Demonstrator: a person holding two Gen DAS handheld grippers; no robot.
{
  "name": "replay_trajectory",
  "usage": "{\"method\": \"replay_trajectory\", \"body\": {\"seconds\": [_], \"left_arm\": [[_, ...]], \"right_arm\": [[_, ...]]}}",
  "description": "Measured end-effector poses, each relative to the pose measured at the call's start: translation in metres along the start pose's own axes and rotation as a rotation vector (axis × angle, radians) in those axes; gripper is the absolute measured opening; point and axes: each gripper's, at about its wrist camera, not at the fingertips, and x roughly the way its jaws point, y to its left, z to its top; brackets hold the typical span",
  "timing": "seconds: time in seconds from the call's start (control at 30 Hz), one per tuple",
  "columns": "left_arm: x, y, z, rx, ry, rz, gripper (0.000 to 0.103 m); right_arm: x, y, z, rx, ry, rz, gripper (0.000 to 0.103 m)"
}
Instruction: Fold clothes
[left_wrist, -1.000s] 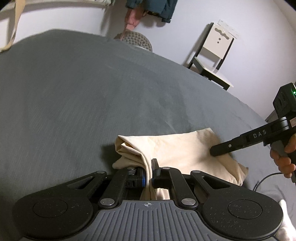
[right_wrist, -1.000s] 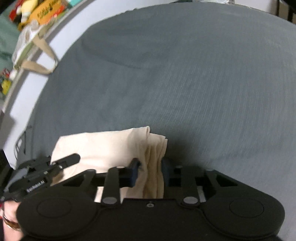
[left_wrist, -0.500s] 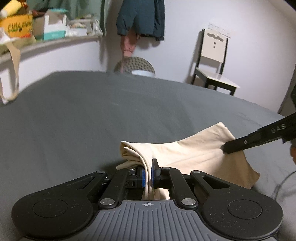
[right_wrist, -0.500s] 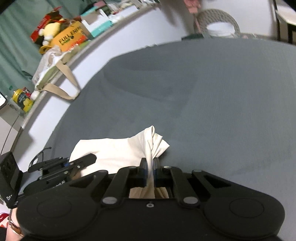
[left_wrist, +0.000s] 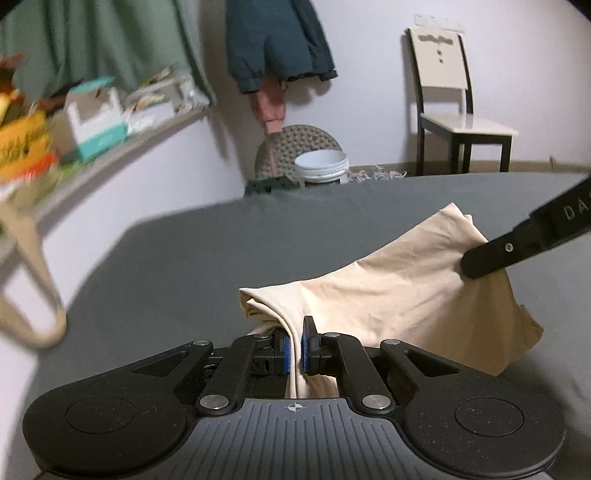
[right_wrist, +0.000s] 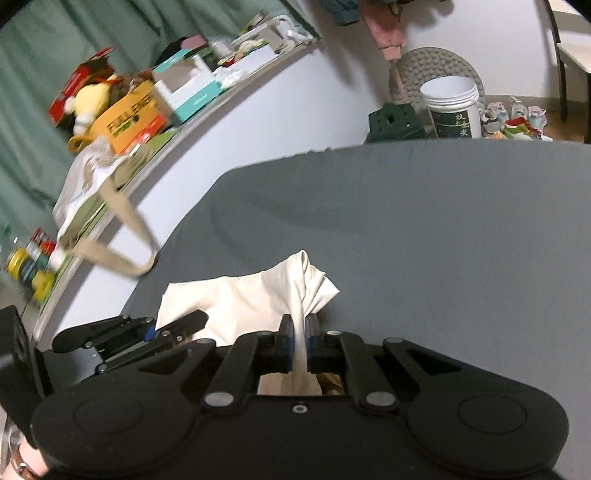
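We've got the cream garment (left_wrist: 399, 295) bunched over the grey bed sheet (left_wrist: 184, 266), w/ the left gripper (left_wrist: 294, 350) pinched tight on one folded edge and the right gripper (right_wrist: 300, 347) clamped on the other (blue pads squeezing fabric in both views). Left cam alone shows us the chair (left_wrist: 454, 99) and hanging teal jacket (left_wrist: 273, 40); right cam alone shows the yellow box (right_wrist: 125, 118) on the shelf. The white bucket (right_wrist: 452, 107) on the floor: we can't tell what's inside
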Motion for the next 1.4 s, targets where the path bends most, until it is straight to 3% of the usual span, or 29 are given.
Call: {"method": "replay_trajectory", "body": {"seconds": [0.23, 0.37, 0.53, 0.57, 0.63, 0.7, 0.73, 0.8, 0.93, 1.07, 1.13, 1.2, 1.3, 1.4], "left_arm": [[0.054, 0.002, 0.057, 0.134, 0.046, 0.041, 0.006], [0.089, 0.007, 0.065, 0.063, 0.143, 0.000, 0.006], [0.111, 0.016, 0.050, -0.011, 0.201, -0.034, 0.007], [0.113, 0.018, 0.045, -0.017, 0.208, -0.027, 0.011], [0.112, 0.023, 0.037, -0.027, 0.210, 0.015, 0.030], [0.110, 0.030, 0.029, -0.043, 0.210, 0.063, 0.065], [0.107, 0.037, 0.025, -0.066, 0.208, 0.092, 0.071], [0.099, 0.053, 0.019, -0.129, 0.200, 0.118, 0.075], [0.070, 0.078, -0.002, -0.316, 0.190, 0.182, 0.075], [0.011, 0.079, -0.049, -0.659, 0.116, 0.064, 0.075], [-0.028, 0.065, -0.081, -0.861, 0.071, -0.020, 0.075], [-0.063, 0.041, -0.109, -0.994, 0.025, -0.086, 0.075], [-0.105, -0.005, -0.143, -1.050, -0.045, -0.093, 0.075], [-0.122, -0.042, -0.162, -0.910, -0.093, -0.074, 0.075]], "right_arm": [[0.035, -0.007, 0.043, 0.064, -0.015, -0.037, 0.007], [0.062, -0.026, 0.048, 0.120, 0.022, -0.078, 0.007], [0.082, -0.044, 0.043, 0.145, 0.055, -0.090, 0.007], [0.084, -0.047, 0.042, 0.154, 0.061, -0.084, 0.007], [0.085, -0.051, 0.039, 0.169, 0.065, -0.088, 0.009], [0.086, -0.055, 0.038, 0.189, 0.064, -0.091, 0.012], [0.086, -0.057, 0.037, 0.200, 0.064, -0.092, 0.019], [0.082, -0.064, 0.035, 0.230, 0.054, -0.074, 0.030], [0.060, -0.070, 0.028, 0.220, -0.003, -0.055, 0.032], [0.031, -0.064, 0.011, 0.169, -0.081, 0.008, 0.032], [0.025, -0.058, 0.002, 0.139, -0.104, 0.052, 0.031], [0.024, -0.048, -0.006, 0.095, -0.119, 0.080, 0.031], [0.036, -0.034, -0.008, 0.046, -0.098, 0.054, 0.031], [0.050, -0.030, -0.013, 0.063, -0.067, -0.021, 0.031]]}}
